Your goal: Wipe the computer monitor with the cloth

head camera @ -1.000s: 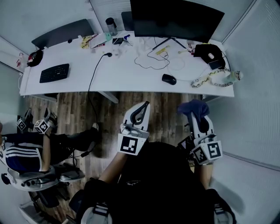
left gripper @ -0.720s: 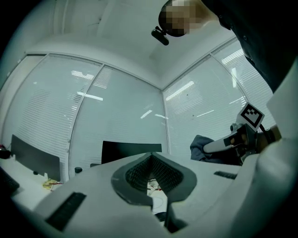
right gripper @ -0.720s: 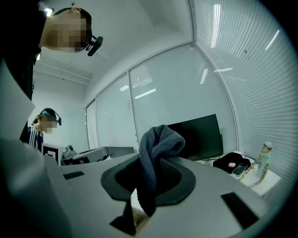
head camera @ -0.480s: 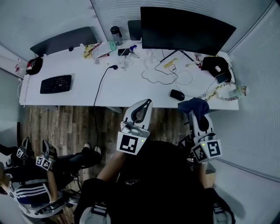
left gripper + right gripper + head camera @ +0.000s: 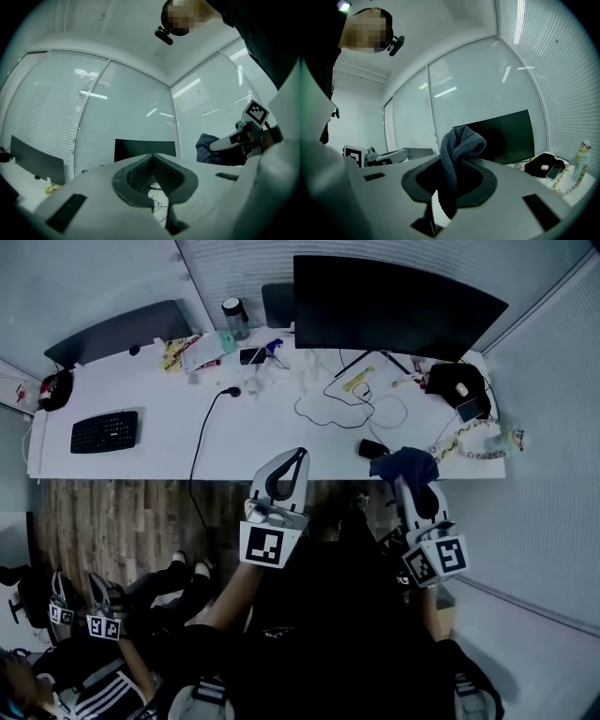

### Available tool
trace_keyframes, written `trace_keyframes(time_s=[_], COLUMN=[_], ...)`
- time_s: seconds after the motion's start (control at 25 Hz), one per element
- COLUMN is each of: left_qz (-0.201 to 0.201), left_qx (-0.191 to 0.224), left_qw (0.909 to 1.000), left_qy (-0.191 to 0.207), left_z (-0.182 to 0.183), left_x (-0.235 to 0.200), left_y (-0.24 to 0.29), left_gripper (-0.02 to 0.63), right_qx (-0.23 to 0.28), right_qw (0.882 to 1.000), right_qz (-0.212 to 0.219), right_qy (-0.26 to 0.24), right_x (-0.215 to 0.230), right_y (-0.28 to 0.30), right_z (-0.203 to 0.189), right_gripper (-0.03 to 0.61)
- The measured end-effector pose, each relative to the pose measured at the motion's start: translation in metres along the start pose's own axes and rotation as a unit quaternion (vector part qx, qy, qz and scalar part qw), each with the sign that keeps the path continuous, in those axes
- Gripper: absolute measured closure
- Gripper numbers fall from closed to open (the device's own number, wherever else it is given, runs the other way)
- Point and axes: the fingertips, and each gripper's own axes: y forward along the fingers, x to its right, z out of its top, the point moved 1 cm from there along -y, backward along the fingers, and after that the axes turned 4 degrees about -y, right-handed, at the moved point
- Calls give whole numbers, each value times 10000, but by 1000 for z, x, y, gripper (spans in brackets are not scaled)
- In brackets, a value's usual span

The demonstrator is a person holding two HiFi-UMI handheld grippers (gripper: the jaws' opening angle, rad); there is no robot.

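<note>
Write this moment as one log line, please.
right tongs: shut on cloth | left tongs: shut, empty | monitor: not yet reached

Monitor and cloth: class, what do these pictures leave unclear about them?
- Monitor screen, head view: any dust or smears are too small and dark to tell.
- Monitor's lower edge and stand, left gripper view: hidden behind the left claw.
- Cloth lower end, right gripper view: drops out of sight inside the right claw.
</note>
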Motion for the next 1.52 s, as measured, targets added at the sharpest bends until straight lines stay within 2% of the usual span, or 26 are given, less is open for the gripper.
trace_keyframes(time_s=[0.28,0.48,0.76,1.0,1.24,1.36,1.52], left_qz=[263,441,1009,1428,1933,1940,1883], left_qx=[-3,-57,-15,-1,-129,-187,-220], left_qw=[9996,9989,9944,9890,9805,9803,9810], left_qy=[37,153,307,391,320,320,414], left_z=[-5,-7,-9,-13,-29,-31,-30], left_x=[-4,5,8,21,27,27,16], left_y=[36,73,132,172,181,187,192], left_gripper=[606,606,606,606,606,606,606], right_qx=[-94,-108,-75,-244,-310,-277,-264], right_qw=[9995,9983,9941,9869,9752,9727,9739], right_qz=[304,572,1084,1591,2189,2304,2252], right_qy=[23,61,31,86,-84,-84,-30], right_x=[32,70,131,176,185,184,181], right_y=[38,64,104,135,162,173,188], right_z=[2,12,24,24,29,34,37], right_gripper=[509,509,509,509,509,509,509])
